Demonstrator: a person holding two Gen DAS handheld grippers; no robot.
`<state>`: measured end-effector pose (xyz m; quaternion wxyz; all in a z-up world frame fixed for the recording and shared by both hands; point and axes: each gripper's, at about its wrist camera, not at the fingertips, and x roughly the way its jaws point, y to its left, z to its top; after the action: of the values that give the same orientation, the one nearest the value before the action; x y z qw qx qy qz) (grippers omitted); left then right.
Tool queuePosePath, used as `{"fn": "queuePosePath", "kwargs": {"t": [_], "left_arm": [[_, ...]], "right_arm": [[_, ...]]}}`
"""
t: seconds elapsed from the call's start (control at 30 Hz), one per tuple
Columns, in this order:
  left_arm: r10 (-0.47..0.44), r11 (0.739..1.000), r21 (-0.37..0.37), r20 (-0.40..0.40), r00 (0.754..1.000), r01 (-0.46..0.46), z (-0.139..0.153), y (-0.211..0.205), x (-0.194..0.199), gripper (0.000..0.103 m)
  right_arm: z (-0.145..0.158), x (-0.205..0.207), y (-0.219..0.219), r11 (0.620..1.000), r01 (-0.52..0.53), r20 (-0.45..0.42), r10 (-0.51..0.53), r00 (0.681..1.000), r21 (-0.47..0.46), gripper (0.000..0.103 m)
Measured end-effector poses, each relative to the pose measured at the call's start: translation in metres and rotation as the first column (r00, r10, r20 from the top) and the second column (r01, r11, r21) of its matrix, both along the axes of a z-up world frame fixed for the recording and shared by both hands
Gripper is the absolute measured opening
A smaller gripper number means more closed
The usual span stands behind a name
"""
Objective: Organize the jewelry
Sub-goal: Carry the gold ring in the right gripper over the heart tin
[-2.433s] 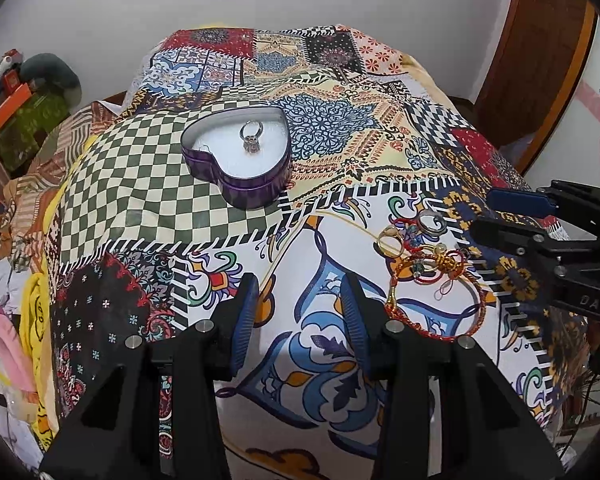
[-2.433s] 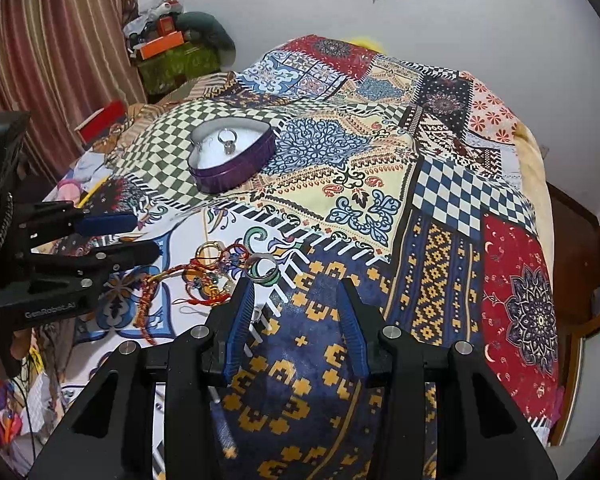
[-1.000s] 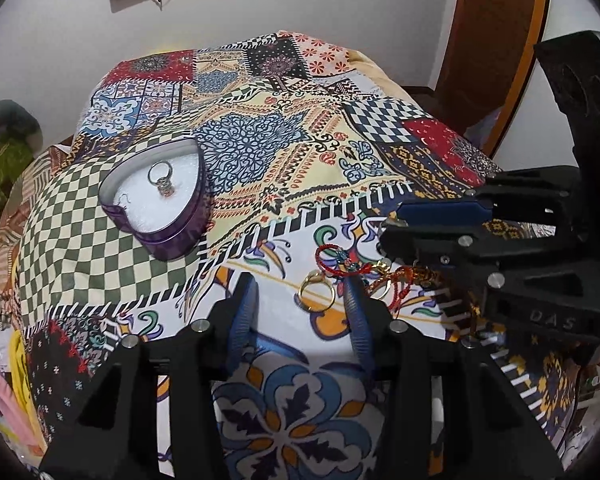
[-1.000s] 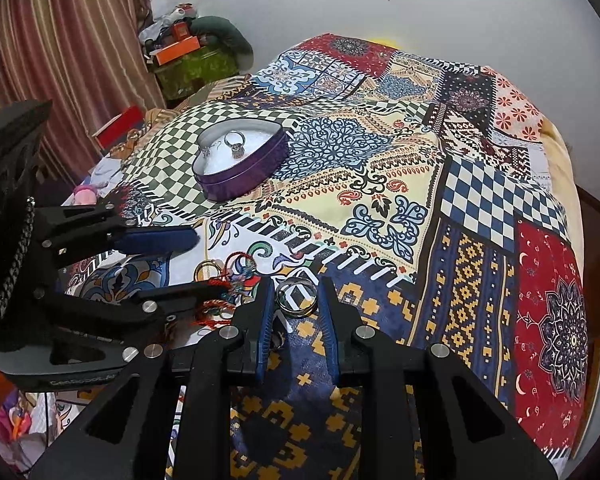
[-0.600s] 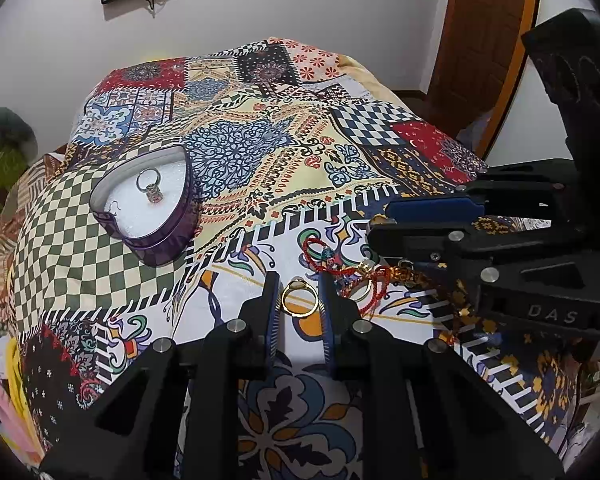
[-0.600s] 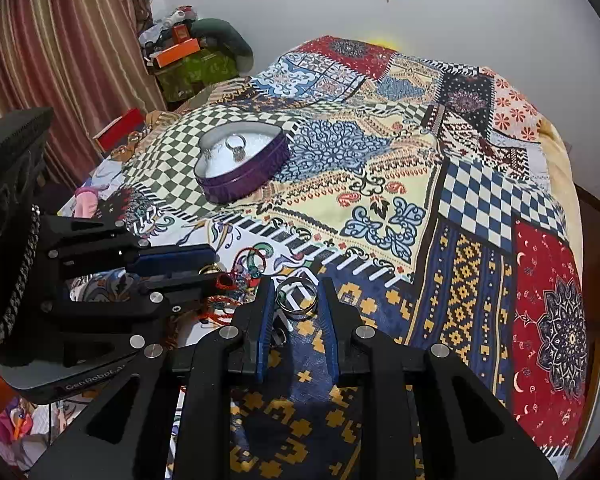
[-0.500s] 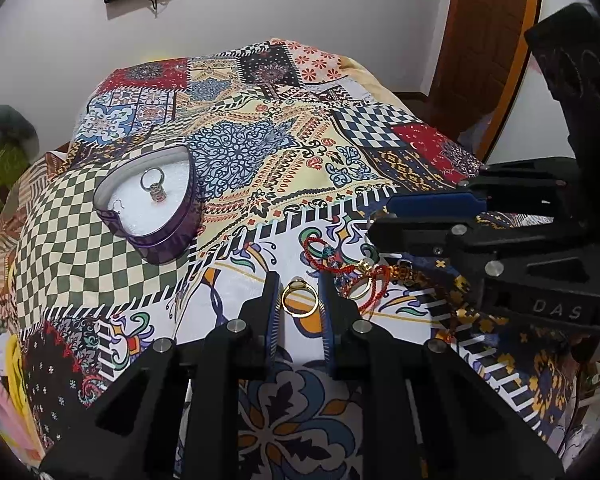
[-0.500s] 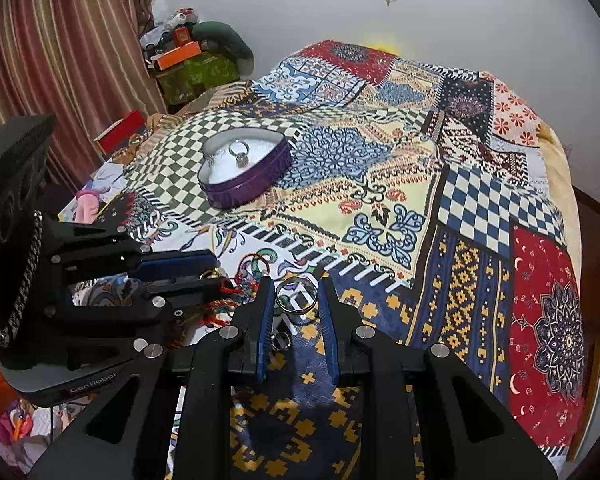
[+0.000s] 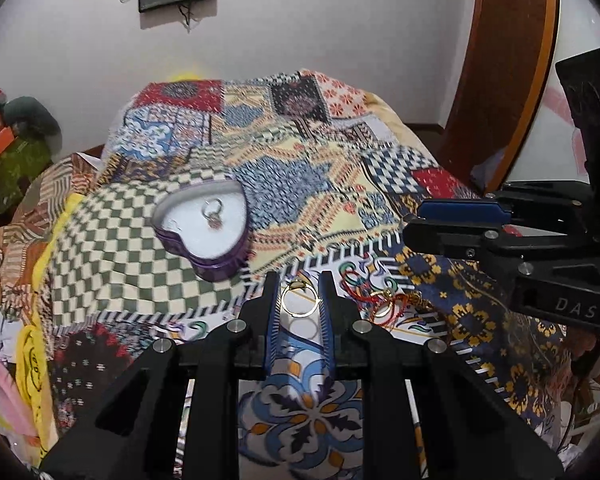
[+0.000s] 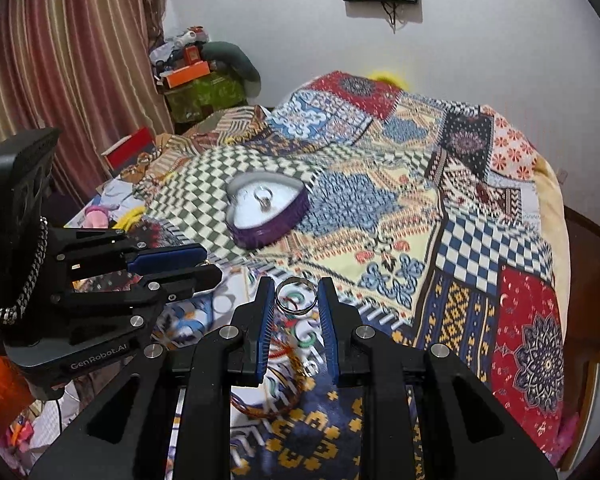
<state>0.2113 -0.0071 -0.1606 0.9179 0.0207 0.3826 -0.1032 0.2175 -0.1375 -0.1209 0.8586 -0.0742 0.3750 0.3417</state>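
Observation:
My left gripper (image 9: 299, 300) is shut on a gold ring (image 9: 299, 314) and holds it above the patchwork bedspread. My right gripper (image 10: 296, 302) is shut on a silver ring (image 10: 295, 299), also lifted off the cloth. A purple heart-shaped tin (image 9: 204, 224) (image 10: 266, 208) with a white lining lies further back on the green checked patch, and one ring with a stone (image 9: 212, 210) rests inside it. Red thread bracelets and another gold ring (image 9: 384, 304) stay on the bedspread between the two grippers; in the right wrist view those bracelets (image 10: 278, 396) lie below my fingers.
The bed's patchwork cover (image 10: 400, 208) slopes away to a white wall. Striped curtains (image 10: 60, 60) and a cluttered green box (image 10: 204, 88) stand at the left. A wooden door frame (image 9: 500, 80) is at the right. Clothes lie at the bed's left edge (image 9: 4, 320).
The left gripper closed on the gold ring and lifted it off the cloth. The right gripper, still shut on the silver ring, rose too. Both views now sit higher over the bed.

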Motion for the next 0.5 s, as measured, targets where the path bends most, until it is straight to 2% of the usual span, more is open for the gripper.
{"fn": "queuePosePath", "kwargs": {"t": [0.5], "left_arm": [[0.088,0.996,-0.02,0.1,0.991,-0.087,0.037,0.042,-0.009,0.018]], "right_arm": [[0.037,-0.003,0.034,0.998,-0.043,0.084,0.039,0.996,0.036,0.02]]}}
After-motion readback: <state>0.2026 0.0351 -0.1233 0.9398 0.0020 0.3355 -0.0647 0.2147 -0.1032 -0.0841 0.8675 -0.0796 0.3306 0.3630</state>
